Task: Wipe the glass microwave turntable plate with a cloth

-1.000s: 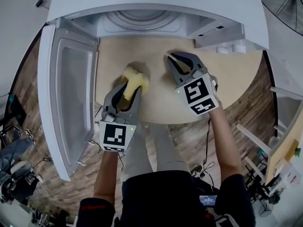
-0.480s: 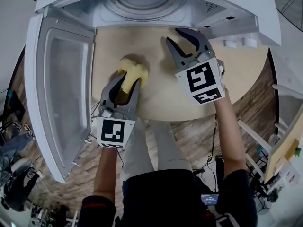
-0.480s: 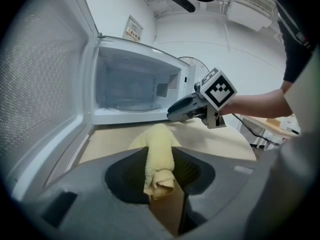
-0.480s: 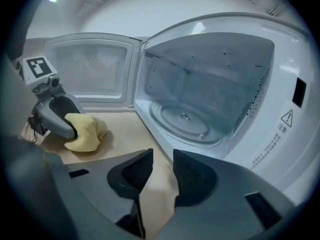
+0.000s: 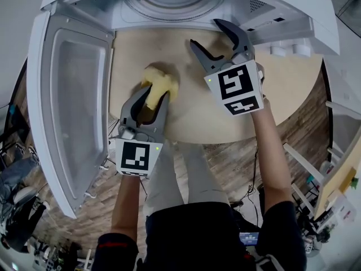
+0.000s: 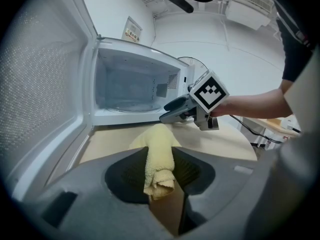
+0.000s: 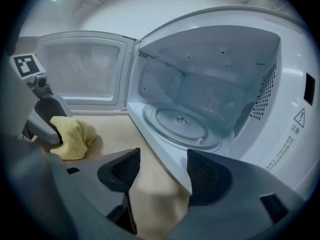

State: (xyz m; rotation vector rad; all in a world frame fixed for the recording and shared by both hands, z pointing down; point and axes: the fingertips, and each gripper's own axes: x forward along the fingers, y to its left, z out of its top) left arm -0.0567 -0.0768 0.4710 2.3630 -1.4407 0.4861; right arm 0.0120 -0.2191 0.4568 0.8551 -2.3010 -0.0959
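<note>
A yellow cloth [image 5: 158, 87] is pinched in my left gripper [image 5: 152, 97], which rests low over the round wooden table [image 5: 282, 89]; the cloth [image 6: 159, 159] runs back between the pads in the left gripper view. The glass turntable plate [image 7: 181, 124] lies inside the open white microwave [image 5: 169, 4]. My right gripper [image 5: 217, 34] hovers at the microwave's front sill, jaws wide apart after just opening, with nothing between them. In the right gripper view my right gripper [image 7: 161, 170] straddles the sill edge, and the cloth [image 7: 74, 136] shows at the left.
The microwave door [image 5: 70, 106] swings open to the left, alongside my left gripper. The table's curved front edge [image 5: 225, 137] is close to the person's legs. Chairs and cables stand on the wood floor around the table.
My right gripper moved up toward the microwave opening and its jaws spread from shut to wide open. My left gripper and the cloth stayed put.
</note>
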